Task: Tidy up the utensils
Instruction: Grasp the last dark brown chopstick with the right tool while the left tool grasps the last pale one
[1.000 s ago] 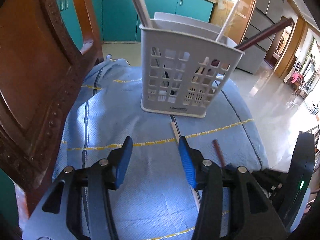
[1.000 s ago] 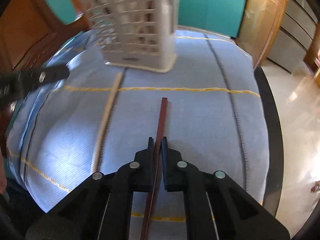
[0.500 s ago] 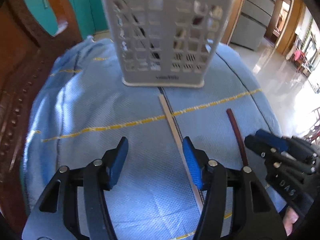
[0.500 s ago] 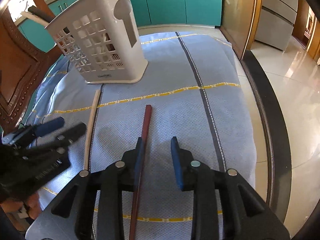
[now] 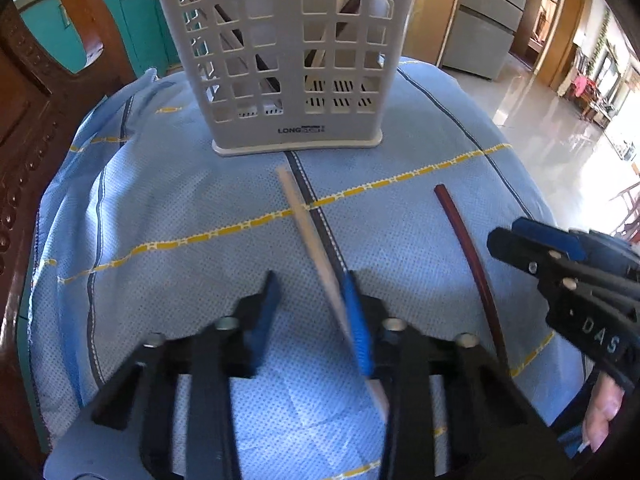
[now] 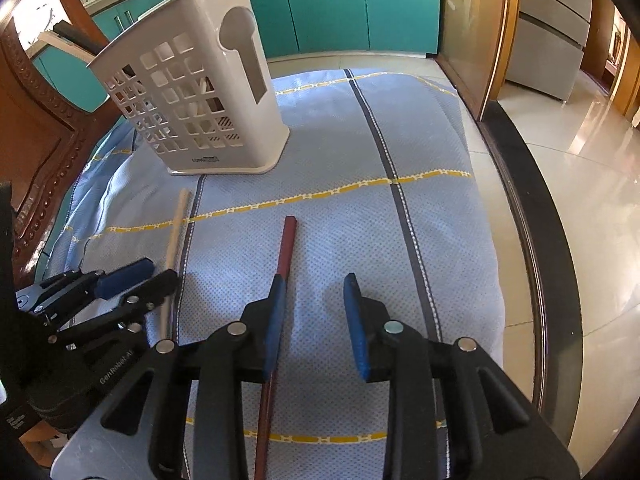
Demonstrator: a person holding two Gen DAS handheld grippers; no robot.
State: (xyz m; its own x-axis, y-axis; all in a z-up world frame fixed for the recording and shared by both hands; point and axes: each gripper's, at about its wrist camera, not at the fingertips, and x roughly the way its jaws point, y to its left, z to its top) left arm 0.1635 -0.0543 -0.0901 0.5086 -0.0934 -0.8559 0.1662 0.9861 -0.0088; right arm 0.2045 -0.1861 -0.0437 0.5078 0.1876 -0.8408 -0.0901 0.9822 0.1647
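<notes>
Fingers of the left gripper [image 5: 310, 314] are closing around the pale chopstick [image 5: 308, 236], which lies along its right blue pad; the other pad has not yet met it. The right gripper [image 6: 316, 322] stands with fingers apart, the dark red chopstick [image 6: 282, 276] just inside its left pad, unclamped. Both sticks lie on the blue cloth [image 5: 160, 208], pointing toward the white utensil basket [image 5: 280, 52] at the far side. A good pickup probably means squeezing fully, lifting level, then tilting the stick upright over the basket.
</notes>
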